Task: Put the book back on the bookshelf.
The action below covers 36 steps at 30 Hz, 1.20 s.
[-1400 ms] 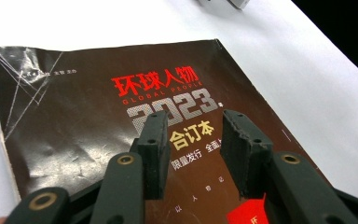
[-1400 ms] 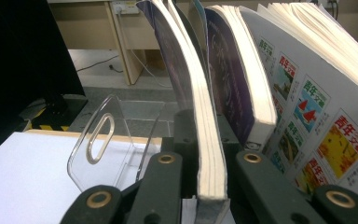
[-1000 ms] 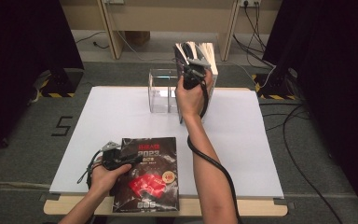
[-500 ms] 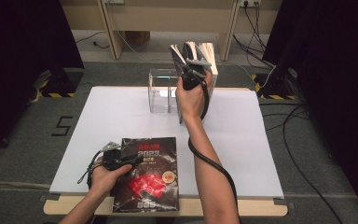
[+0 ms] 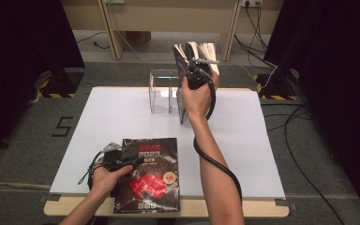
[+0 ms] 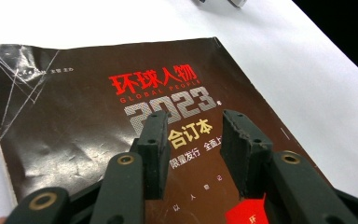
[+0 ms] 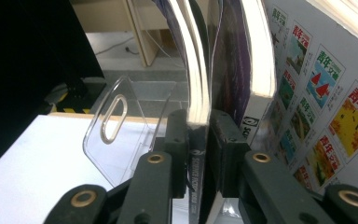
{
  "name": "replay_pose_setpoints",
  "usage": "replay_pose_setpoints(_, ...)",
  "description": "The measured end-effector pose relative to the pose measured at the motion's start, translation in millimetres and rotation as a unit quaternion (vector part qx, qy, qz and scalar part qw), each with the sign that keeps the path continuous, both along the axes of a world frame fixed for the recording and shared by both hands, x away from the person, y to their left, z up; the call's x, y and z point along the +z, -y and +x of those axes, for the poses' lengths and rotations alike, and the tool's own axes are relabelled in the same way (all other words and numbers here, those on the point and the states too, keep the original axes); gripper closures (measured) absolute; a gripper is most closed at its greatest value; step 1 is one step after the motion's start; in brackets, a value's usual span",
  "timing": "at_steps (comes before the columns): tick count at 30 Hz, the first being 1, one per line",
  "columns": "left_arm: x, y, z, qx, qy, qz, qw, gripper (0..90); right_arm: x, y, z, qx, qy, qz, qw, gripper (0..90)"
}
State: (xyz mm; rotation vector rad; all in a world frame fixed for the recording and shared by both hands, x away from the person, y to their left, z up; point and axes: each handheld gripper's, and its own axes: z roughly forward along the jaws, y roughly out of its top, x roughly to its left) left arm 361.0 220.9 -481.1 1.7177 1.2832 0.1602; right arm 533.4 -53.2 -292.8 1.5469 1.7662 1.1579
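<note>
Left gripper (image 5: 130, 158): rested over the top edge of the dark magazine (image 5: 150, 176); jaws seen partly open in the left gripper view (image 6: 196, 140), nothing pressed between the pads.
Dark magazine: laid flat at the near edge of the desk (image 5: 98, 122), cover up, part of it overhanging the edge.
Clear rack (image 5: 164, 91): stood at the far middle of the desk, just beside the raised magazines; no magazine can be made out in it.
Right gripper (image 5: 198, 75): held up beside the rack; jaws narrow, pads (image 7: 177, 135) clamped on the spine edge of a thin magazine (image 7: 198, 70). Jaws were just opened a little; the magazine is between them.
Thicker magazine (image 7: 256, 60): pressed against the thin one, not clamped.
Risk 1: a slackened clamp could let the thin magazine slip, its pages being fanned above.
Risk 2: the unclamped magazine may fall sideways.
Risk 3: the light rack could be tipped if struck.
</note>
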Motion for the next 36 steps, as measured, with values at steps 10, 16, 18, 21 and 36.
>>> replay_pose_setpoints(10,-0.9,0.2,0.3,0.000,-0.002,-0.001,1.0000,60.6,1.3,1.1,-3.9,0.003,0.000,0.007,1.0000,78.0)
replay_pose_setpoints(16,-0.8,0.7,-0.1,-0.001,-0.002,0.001,1.0000,60.7,5.4,-6.7,-5.4,-0.001,0.002,-0.015,0.9999,81.0)
replay_pose_setpoints(18,-1.2,0.8,-0.2,-0.002,-0.002,0.001,1.0000,60.6,6.7,-9.9,-4.5,-0.010,-0.001,-0.027,0.9996,83.5)
replay_pose_setpoints(21,-1.7,1.2,0.3,-0.004,-0.003,0.000,1.0000,60.6,8.6,-12.9,-2.0,-0.017,-0.003,-0.033,0.9993,83.7)
replay_pose_setpoints(36,-2.1,-0.8,0.5,-0.002,-0.006,-0.003,1.0000,60.5,9.6,-18.1,21.6,-0.021,-0.024,-0.030,0.9991,79.0)
